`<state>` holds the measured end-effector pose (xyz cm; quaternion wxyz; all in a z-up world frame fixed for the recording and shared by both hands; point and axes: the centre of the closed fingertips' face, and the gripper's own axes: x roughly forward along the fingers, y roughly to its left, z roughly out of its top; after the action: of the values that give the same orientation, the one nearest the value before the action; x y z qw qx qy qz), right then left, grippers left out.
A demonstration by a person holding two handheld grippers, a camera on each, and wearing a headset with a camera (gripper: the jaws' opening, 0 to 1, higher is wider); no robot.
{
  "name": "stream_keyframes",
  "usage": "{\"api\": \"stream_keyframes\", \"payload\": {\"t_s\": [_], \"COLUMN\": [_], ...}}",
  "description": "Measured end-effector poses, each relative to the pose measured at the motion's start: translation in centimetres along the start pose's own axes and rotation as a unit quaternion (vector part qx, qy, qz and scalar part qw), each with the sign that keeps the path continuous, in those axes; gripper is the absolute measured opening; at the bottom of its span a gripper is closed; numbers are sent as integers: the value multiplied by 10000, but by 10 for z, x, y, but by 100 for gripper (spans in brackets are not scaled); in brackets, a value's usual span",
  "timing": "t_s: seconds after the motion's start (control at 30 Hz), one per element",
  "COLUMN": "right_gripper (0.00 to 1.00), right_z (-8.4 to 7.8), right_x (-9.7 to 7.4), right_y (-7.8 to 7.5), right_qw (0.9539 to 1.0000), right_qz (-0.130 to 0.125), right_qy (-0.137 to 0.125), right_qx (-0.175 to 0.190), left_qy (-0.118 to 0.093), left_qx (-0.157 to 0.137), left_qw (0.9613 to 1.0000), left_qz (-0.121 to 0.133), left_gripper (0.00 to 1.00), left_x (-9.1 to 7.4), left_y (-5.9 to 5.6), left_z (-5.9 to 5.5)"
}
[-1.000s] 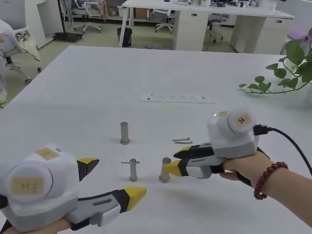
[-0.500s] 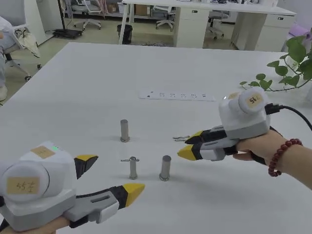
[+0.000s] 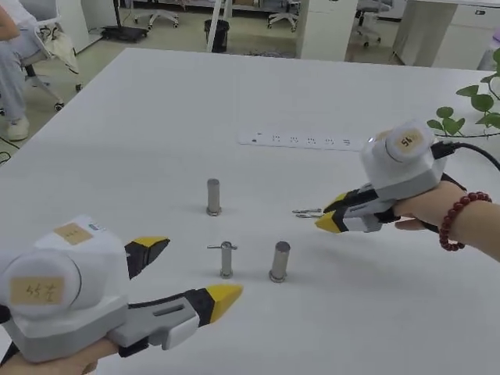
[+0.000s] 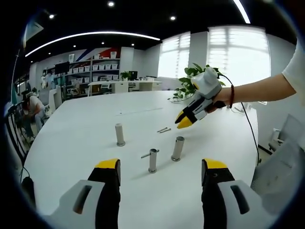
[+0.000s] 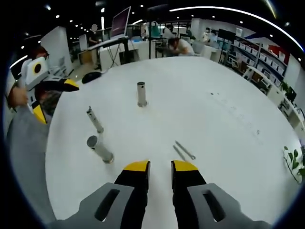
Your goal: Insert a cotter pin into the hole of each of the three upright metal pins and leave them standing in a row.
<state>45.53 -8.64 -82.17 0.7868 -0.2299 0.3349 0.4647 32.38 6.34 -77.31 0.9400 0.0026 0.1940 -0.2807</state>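
Left gripper (image 3: 195, 269): round yellow sticker (image 3: 35, 291) on the rear housing, handwritten "55".
Right gripper (image 3: 324, 217): matching rear sticker (image 3: 408, 141), handwritten, reads "56"; small, so uncertain.
Top tag (image 3: 73, 233) on left gripper: illegible.

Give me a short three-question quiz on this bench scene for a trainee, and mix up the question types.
1. True or false: the back metal pin stands bare, with no cotter pin through it.
2. How many of the upright metal pins already carry a cotter pin? A. none B. one C. three
3. Fill in: two loose cotter pins lie flat just ahead of the ___ hand-held gripper.

Key
1. True.
2. B: the front-left metal pin.
3. Right: they lie at the tips of the right hand-held gripper.
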Motion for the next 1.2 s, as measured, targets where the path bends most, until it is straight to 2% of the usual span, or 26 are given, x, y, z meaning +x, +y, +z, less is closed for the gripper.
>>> {"api": "stream_keyframes", "payload": {"t_s": [0.27, 0.73, 1.0, 1.2], "right_gripper": [17, 14, 13, 11], "right_z": [-4, -12, -19, -18], "right_x": [18, 37, 41, 42], "right_y": [-15, -38, -41, -43], "right_qw": [9988, 9958, 9930, 9918], "right_qz": [-25, -149, 1, 125], "right_qy": [305, 650, 899, 982], "right_qx": [-376, -621, -766, -811], "left_qy": [-45, -56, -75, -15], "left_qx": [-15, 47, 63, 135], "left_qw": [10000, 9998, 9997, 9997], "left_qz": [41, 171, 230, 201], "left_gripper": [65, 64, 63, 63], "left_x": [0, -1, -3, -2], "left_y": [4, 11, 12, 10], "left_z": [1, 0, 0, -2]}}
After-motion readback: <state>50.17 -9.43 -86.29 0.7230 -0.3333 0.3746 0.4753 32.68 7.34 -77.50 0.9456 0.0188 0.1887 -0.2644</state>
